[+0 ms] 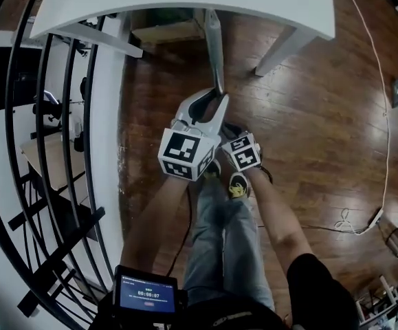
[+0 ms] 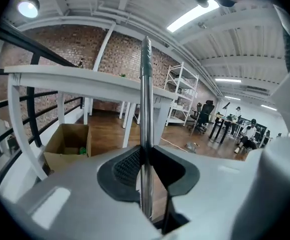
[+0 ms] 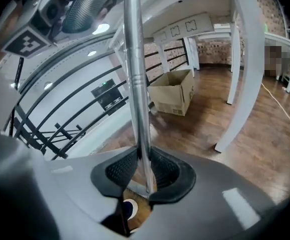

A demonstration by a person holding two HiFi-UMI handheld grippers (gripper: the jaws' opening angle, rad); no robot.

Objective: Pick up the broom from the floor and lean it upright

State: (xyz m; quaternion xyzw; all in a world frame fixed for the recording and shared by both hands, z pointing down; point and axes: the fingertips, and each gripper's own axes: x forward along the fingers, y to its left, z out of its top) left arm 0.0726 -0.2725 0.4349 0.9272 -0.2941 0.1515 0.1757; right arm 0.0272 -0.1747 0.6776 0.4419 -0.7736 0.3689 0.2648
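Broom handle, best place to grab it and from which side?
Grip the bare metal broom handle along its straight run, jaws square across it, from the person's side: thin, round, uniform. The left gripper and right gripper clamp it so.

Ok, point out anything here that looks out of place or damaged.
Nothing spilled or broken. The left gripper and right gripper both clamp the broom handle. Only a white cable trailing loose across the wood floor stands out.

This is an open office: a brick wall (image 2: 69, 46), white desks (image 2: 74, 79), black office chairs (image 2: 203, 115), a white shelf rack (image 2: 182, 91), ceiling strip lights (image 2: 195, 14) and a wooden floor (image 1: 308, 115).
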